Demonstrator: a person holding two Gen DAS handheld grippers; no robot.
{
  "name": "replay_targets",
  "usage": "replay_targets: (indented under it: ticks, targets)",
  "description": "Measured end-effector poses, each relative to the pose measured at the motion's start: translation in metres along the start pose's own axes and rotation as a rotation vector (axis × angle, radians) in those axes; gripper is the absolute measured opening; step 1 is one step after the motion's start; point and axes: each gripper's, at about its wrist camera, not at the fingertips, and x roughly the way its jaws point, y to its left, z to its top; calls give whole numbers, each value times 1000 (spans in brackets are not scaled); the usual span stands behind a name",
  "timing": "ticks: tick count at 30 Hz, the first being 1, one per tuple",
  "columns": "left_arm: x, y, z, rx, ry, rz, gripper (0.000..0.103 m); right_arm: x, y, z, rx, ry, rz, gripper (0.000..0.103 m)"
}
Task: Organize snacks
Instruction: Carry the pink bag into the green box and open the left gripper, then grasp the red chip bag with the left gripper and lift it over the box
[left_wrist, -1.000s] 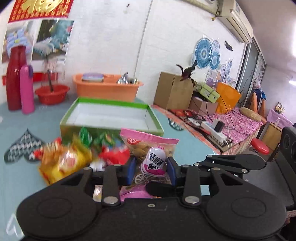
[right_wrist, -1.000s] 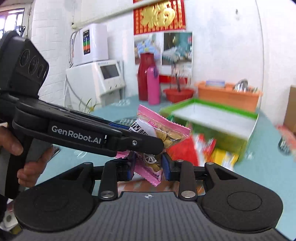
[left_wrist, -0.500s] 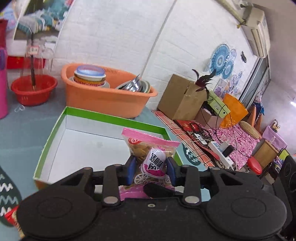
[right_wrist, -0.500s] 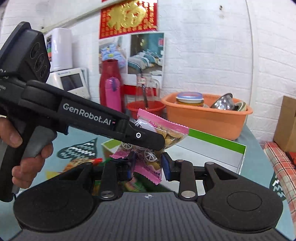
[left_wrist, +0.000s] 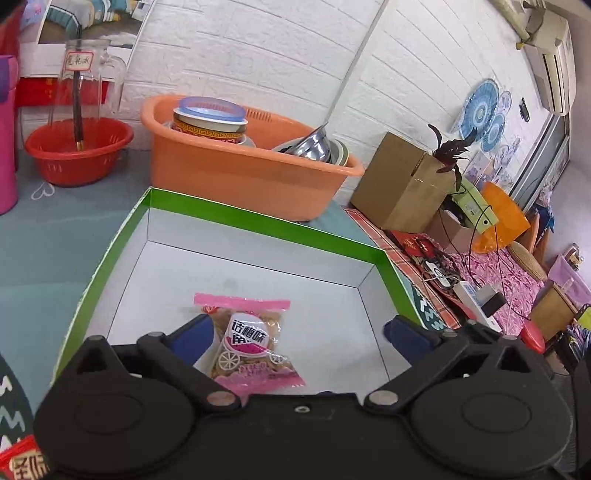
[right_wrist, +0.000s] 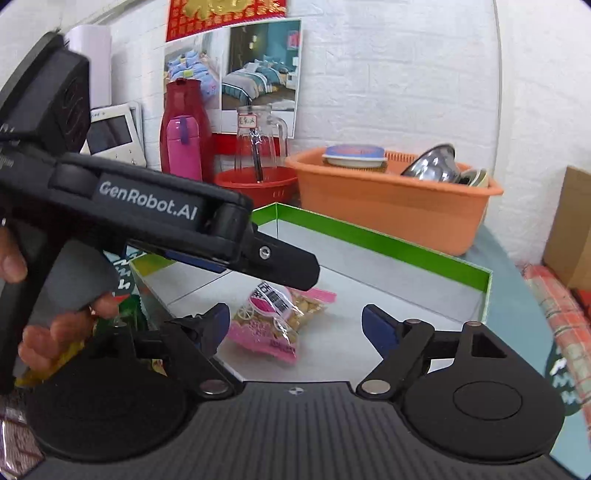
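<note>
**A:** Start close in. What are the two tools doing?

**B:** The left gripper (left_wrist: 297, 330) has its jaws spread wide, with nothing between them. The right gripper (right_wrist: 295, 319) is the same, jaws wide and holding nothing. Both hang just above the green-rimmed box (left_wrist: 258, 223), pointing down into it.

**A:** And the snack?

**B:** The pink snack packet (left_wrist: 249, 343) lies flat on the white floor of the box, toward the near edge, touching neither set of jaws. In the right wrist view it sits (right_wrist: 280, 319) under the tip of the left tool. I judge it placed: the wide jaws fit a release, and the box looks like the collecting spot.

**A:** Why that end of the box?

**B:** Probably because it leaves the far floor open for more packets. No other snack is in the box.

**A:** Are more waiting?

**B:** Yes. Loose wrappers (right_wrist: 122, 314), green and yellow, lie on the tabletop (left_wrist: 55, 236) just outside the box's near left wall, partly hidden by the person's hand. A red one (left_wrist: 22, 459) shows at the corner of the left view. So the task seems early.

**A:** Farther back?

**B:** An orange basin (left_wrist: 251, 173) of bowls stands just behind the box, a red basket (left_wrist: 77, 151) beside it, then the white brick wall.
</note>
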Motion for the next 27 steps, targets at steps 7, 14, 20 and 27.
replay_targets:
  ticks: [7,14,20,27]
  targets:
    - [-80,-34,-20,31,-69,42,103,-76,15,2,-6,-71,-27,103]
    - [-143,-65,-104,59,-101,-37,103,-126,28,-48,94,-36,123,103]
    - [-141,-67,-139,-1,-61,-50,103,-108,45,-72,95,27,115,103]
    - [-113,-57,-135,-22,-1,-16,103,-131,61,-83,96,19,158,103]
